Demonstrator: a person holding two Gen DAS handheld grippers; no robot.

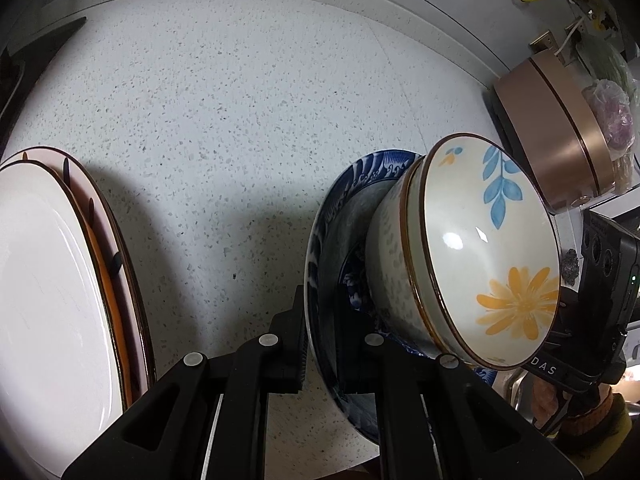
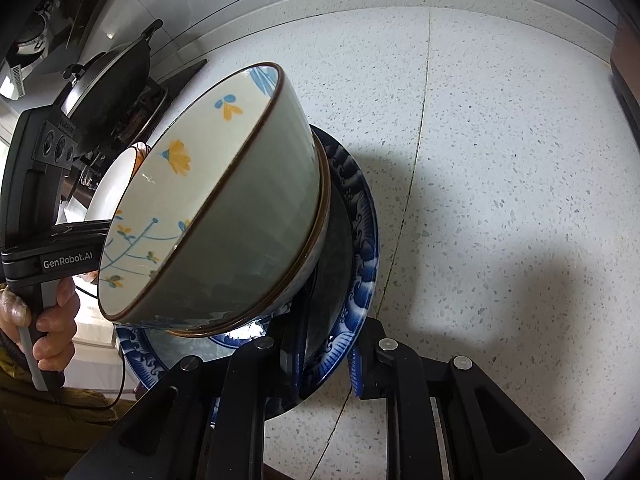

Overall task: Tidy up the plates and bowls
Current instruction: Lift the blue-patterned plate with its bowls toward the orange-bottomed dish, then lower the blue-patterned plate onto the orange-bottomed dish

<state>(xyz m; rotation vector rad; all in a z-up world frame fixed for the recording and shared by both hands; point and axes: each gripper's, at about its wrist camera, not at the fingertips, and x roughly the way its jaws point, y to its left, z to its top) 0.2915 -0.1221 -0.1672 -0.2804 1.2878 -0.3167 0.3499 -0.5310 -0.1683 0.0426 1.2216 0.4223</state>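
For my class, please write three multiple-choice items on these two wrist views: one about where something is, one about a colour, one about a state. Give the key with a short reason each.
1. Where do the stacked flowered bowls sit?
A. In the blue patterned plate
B. Flat on the countertop
C. In the white plates at the left

2. What colour is the large flower inside the top bowl?
A. Red
B. Yellow-orange
C. Green

3. How does the left gripper stand?
A. Wide open, away from the plate
B. Out of sight
C. Jaws shut on the blue plate's rim

Key: 1 A, the bowls rest inside the tilted blue plate. 2 B, yellow-orange petals show in the left wrist view. 3 C, the rim sits pinched between the jaws.
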